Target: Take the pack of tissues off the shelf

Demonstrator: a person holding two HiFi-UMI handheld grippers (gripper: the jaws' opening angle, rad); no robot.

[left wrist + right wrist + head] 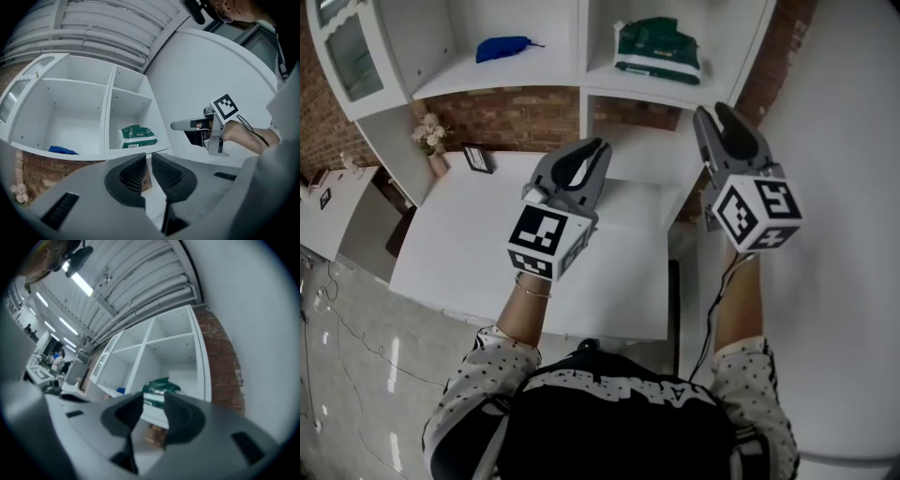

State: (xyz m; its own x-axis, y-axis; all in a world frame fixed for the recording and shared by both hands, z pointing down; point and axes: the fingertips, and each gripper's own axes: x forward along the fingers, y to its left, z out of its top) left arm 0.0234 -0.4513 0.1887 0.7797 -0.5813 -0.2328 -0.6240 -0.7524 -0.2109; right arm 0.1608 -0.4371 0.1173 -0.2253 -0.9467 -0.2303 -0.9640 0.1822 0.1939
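The green-and-white pack of tissues (659,49) lies in the right-hand compartment of the white shelf (516,80), with free space around it. It also shows in the left gripper view as the tissue pack (138,137) and in the right gripper view as the same pack (158,391), seen past the jaws. My right gripper (712,111) hangs in the air below and right of the pack, open and empty, still short of the shelf. My left gripper (598,148) is lower and to the left over the table, jaws nearly together and holding nothing.
A blue object (503,47) lies in the left compartment. Below the shelf are a brick wall (516,117), a white table (609,281), a small vase of flowers (431,139) and a picture frame (476,157). A white curved wall (853,141) rises at the right.
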